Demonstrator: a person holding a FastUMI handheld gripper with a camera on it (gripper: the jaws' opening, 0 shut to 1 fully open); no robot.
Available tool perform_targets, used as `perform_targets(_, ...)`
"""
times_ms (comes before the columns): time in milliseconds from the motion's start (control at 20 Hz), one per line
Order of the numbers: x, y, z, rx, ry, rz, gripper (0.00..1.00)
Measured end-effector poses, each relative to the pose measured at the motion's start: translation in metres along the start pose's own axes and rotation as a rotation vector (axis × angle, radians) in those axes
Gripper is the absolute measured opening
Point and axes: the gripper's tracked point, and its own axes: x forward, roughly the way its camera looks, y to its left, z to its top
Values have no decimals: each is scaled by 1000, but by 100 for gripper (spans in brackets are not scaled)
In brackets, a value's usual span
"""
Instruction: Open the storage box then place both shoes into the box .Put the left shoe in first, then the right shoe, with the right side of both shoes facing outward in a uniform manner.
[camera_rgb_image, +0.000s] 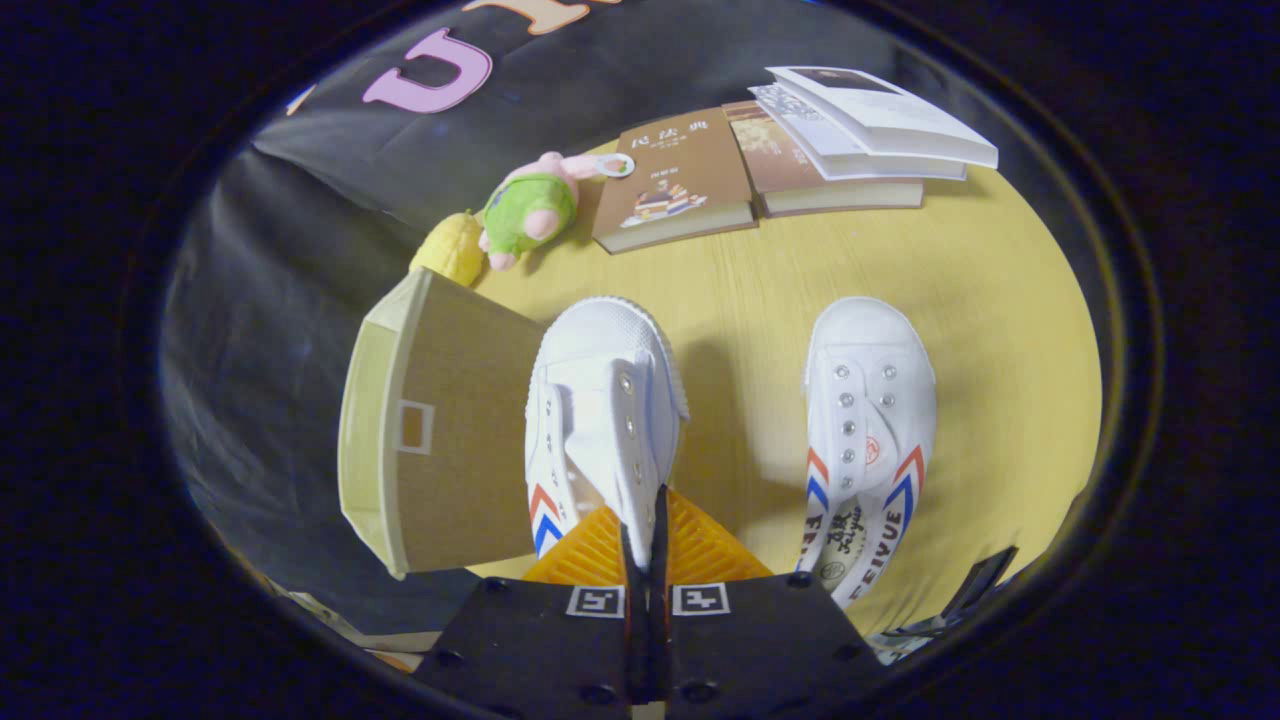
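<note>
My gripper is shut on the side wall of a white canvas shoe, which hangs tilted above the yellow table, toe pointing away from me. The fingers pinch the fabric beside the eyelets. To its left stands the beige storage box with a small window on its face; I cannot tell whether it is open. To the right, a second white shoe with red and blue chevrons lies flat on the table, toe away.
Beyond the shoes lie two brown books and a stack of white open booklets. A pink and green plush toy and a yellow toy sit behind the box. Black cloth drops past the table's left edge.
</note>
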Motion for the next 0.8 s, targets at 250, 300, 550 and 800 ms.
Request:
perform_targets(250, -28, 52, 12, 34, -55, 56, 4)
perform_targets(300, -34, 64, 15, 37, -66, 72, 4)
perform_targets(550, -50, 126, 29, 20, -111, 138, 4)
perform_targets(800, -37, 180, 27, -20, -114, 168, 4)
